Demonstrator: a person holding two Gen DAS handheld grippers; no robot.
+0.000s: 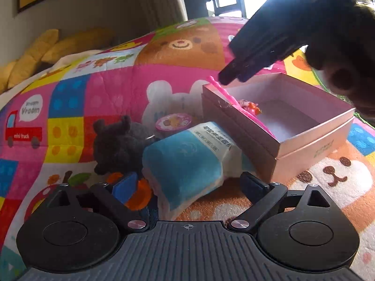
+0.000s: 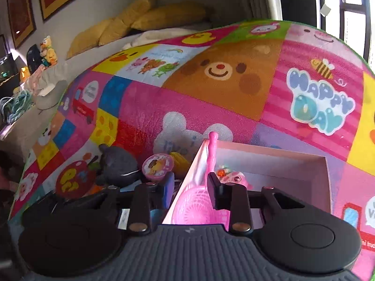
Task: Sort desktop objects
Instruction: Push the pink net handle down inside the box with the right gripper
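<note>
Left wrist view: left hand-held gripper (image 1: pixel 189 185) gapes open beside the blue packet (image 1: pixel 187 164); right hand-held gripper (image 2: pixel 191 189), open, hovers over pink box (image 2: pixel 325 182) holding the pink strainer (image 2: pixel 196 206).

box (image 1: pixel 314 145): pale pink | sieve (image 2: pixel 199 208): bright pink | plush (image 1: pixel 117 145): black | mat (image 2: pixel 234 105): multicoloured cartoon animals

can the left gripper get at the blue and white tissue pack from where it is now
Probably yes. The left gripper is open with the tissue pack lying right between and ahead of its fingers, nothing over it. The black plush crowds its left side and the pink box its right.
</note>
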